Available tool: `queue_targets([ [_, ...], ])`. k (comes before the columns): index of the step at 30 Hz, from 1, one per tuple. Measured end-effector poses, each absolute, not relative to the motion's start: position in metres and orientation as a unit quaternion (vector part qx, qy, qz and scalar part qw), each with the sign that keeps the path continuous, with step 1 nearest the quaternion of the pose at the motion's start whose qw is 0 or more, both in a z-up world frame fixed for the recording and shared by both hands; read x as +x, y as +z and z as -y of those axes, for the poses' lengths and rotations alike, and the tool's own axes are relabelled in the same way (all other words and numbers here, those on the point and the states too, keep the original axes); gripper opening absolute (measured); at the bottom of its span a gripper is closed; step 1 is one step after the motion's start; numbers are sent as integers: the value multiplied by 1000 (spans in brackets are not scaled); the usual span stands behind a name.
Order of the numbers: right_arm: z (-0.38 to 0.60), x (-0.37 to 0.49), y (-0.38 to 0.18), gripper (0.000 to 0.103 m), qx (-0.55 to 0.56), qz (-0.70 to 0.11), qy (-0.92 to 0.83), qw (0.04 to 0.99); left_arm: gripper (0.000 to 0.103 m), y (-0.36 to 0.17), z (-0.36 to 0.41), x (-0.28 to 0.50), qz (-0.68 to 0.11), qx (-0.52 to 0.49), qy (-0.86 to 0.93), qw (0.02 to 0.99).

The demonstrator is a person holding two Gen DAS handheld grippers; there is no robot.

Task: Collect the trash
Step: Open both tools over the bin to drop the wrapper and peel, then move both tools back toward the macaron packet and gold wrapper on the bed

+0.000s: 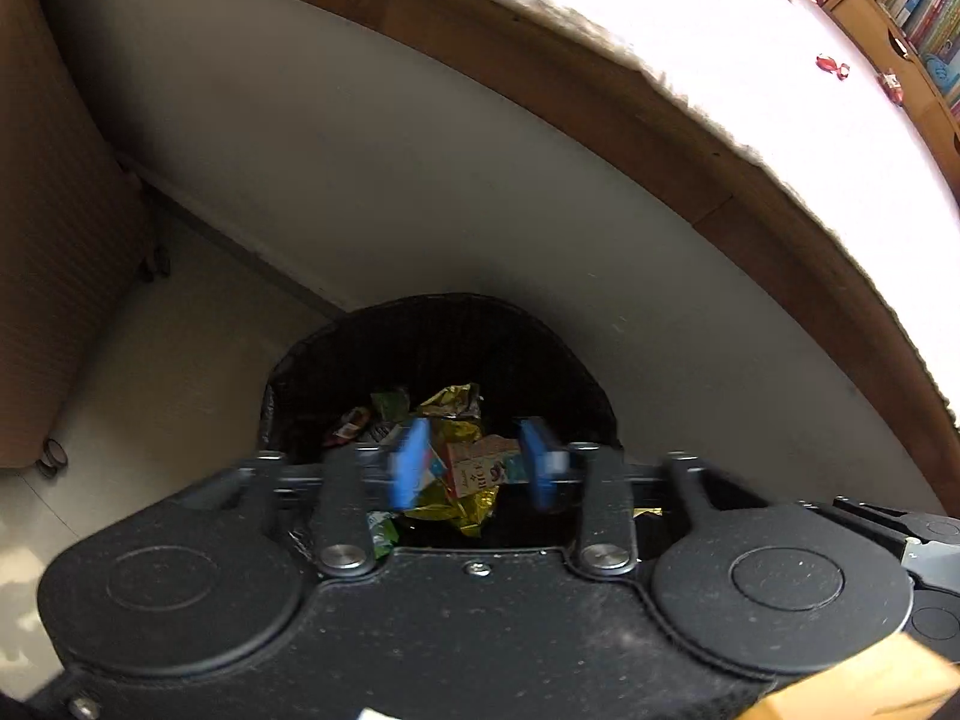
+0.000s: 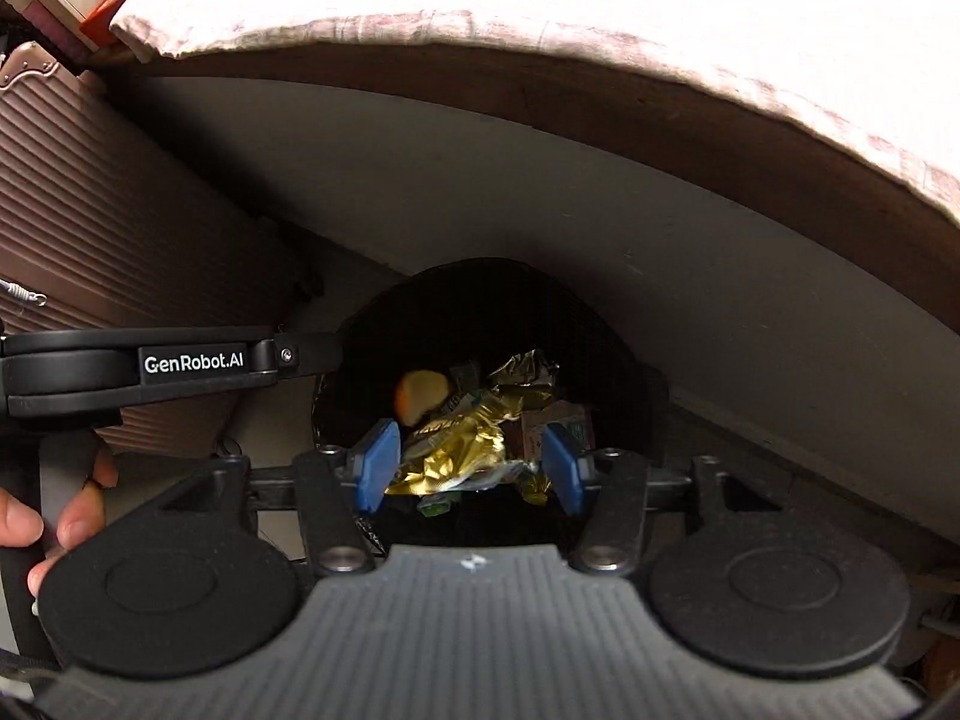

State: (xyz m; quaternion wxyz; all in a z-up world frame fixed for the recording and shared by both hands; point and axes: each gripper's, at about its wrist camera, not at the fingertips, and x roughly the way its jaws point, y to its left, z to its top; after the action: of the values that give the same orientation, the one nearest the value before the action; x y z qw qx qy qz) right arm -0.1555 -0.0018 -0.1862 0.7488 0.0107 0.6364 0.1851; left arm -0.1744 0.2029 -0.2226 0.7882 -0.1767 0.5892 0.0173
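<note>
Black bin (image 1: pixel 432 324) below: my left gripper (image 1: pixel 474 462) & right gripper (image 2: pixel 471 462) hang over it, jaws apart, empty; wrappers (image 2: pixel 468 432) inside. Best stay centred over the rim.

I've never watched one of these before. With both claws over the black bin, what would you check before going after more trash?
1. Left gripper empty: ok, pads apart, nothing pinched between them.
2. Right gripper empty: ok, pads apart, nothing pinched.
3. Both over the black bin: ok, its opening lies below each.
4. Dropped pieces inside the bin: cannot tell for the blurred yellow piece; the gold wrapper and small carton lie inside.
5. Trash left on the bed: not ok, a red wrapper remains on it.
6. Left hand on its handle: ok.
</note>
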Motion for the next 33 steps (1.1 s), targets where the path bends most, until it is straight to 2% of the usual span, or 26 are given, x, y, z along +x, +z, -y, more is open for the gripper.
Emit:
queue_targets([
  [4, 1, -151, -185, 73, 8, -638, 172, 751, 53, -217, -211, -168, -586, -174, 12, 791],
  [10, 15, -139, -157, 76, 30, -625, 139, 768, 66, -187, -230, -160, -563, -176, 14, 807],
  [18, 40, -114, -72, 78, 54, -567, 106, 815, 81, -114, -221, -142, -516, -141, -34, 844],
  [25, 90, -76, 14, 82, 75, -471, 33, 878, 84, -44, -180, -101, -456, -119, -89, 877],
  [33, 164, 2, 58, 84, 71, -394, -40, 915, 88, 28, -130, -23, -390, -127, -102, 907],
])
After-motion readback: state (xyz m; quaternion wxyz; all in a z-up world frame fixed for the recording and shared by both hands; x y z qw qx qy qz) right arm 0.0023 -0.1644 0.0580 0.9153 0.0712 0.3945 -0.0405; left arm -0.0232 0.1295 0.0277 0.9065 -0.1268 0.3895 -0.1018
